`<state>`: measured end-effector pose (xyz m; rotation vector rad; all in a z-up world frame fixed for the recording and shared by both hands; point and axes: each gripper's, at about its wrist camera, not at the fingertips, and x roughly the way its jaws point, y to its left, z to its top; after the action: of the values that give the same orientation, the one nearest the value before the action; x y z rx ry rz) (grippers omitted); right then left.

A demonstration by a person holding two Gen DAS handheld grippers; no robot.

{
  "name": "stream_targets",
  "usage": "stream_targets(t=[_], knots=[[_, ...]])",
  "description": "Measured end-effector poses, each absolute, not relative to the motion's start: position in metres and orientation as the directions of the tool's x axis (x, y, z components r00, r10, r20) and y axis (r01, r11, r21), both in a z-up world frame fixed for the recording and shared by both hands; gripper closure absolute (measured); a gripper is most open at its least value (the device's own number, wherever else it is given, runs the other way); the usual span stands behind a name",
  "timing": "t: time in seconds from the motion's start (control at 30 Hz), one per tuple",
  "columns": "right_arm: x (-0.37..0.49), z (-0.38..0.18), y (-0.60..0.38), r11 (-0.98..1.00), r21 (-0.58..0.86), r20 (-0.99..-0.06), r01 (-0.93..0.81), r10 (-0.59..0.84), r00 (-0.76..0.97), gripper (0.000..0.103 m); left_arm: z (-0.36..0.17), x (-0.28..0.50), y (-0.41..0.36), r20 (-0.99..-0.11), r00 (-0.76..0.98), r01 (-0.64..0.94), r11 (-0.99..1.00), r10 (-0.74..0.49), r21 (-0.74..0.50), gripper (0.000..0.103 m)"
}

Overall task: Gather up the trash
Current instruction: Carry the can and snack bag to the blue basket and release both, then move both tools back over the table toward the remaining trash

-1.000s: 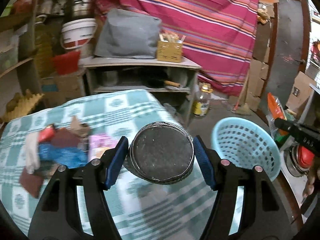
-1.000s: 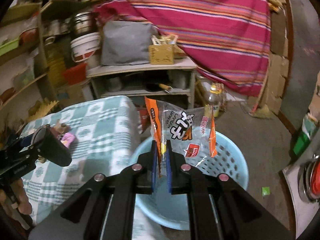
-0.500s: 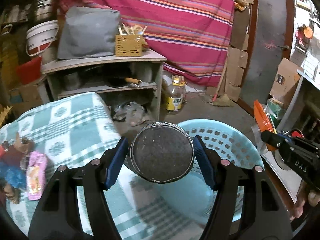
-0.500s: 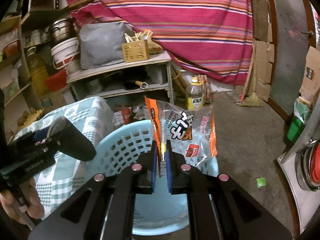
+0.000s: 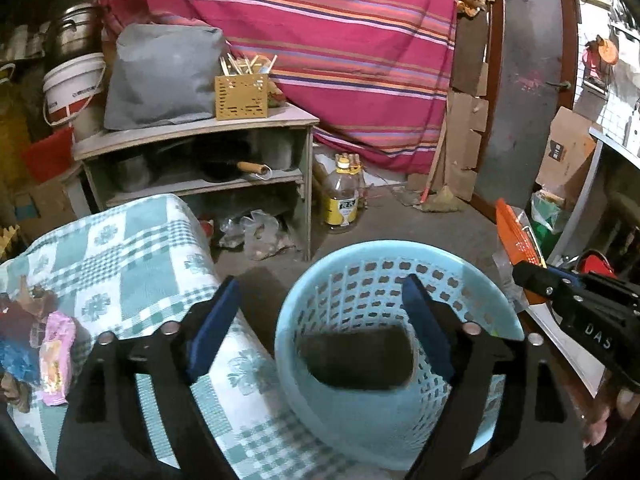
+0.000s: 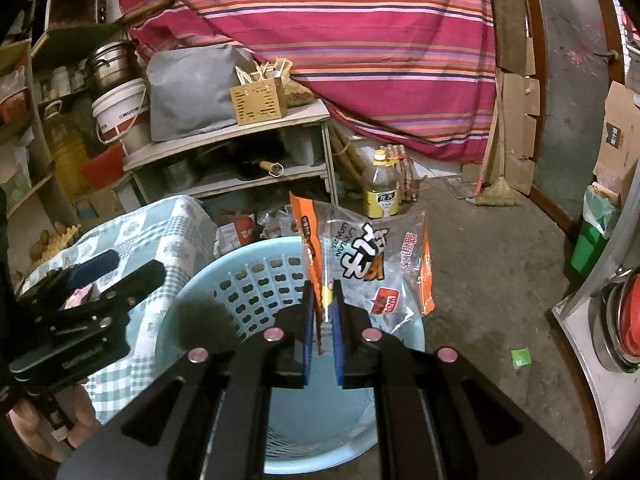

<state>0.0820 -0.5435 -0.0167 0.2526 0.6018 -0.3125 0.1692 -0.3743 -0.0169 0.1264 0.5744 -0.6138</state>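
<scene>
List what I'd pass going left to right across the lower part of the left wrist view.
Pink wrapper → checked cloth → blue basket with a dark can in it → orange snack bag → right claw.

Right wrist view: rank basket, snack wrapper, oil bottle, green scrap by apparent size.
1. Blue basket
2. Snack wrapper, nearer the camera, so inflated
3. Oil bottle, farther back
4. Green scrap on the floor

The right hand-held gripper pinches a snack wrapper above the blue basket.
</scene>
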Motion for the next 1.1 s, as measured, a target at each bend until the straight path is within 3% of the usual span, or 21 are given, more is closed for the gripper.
stream_targets(t=[0.57, 0.77, 0.83, 0.87, 1.1], knots=[[0.113, -0.029, -0.518, 0.942, 0.143, -0.616, 0.304, -0.155, 0.772, 0.094, -0.002, 0.182, -0.289, -0.522, 0.765, 0.413, 0.909, -0.378, -0.054, 0.010], [0.127, -0.037, -0.509, 0.942, 0.121, -0.631, 0.313, -0.170, 0.757, 0.088, 0.007, 0.179, -0.261, -0.501, 0.793, 0.384, 0.923, -0.348, -0.032, 0.008], [0.129, -0.038, -0.506, 0.939, 0.102, -0.634, 0.327, -0.192, 0.749, 0.060, 0.010, 0.176, -0.249, -0.490, 0.806, 0.370, 0.929, -0.331, -0.019, 0.006], [0.130, -0.038, -0.506, 0.938, 0.099, -0.632, 0.333, -0.199, 0.749, 0.039, 0.011, 0.175, -0.246, -0.488, 0.809, 0.366, 0.930, -0.327, -0.017, 0.006], [0.123, -0.031, -0.492, 0.932, 0.075, -0.607, 0.356, -0.240, 0.757, 0.021, 0.026, 0.164, -0.197, -0.465, 0.836, 0.321, 0.947, -0.292, -0.016, 0.006]])
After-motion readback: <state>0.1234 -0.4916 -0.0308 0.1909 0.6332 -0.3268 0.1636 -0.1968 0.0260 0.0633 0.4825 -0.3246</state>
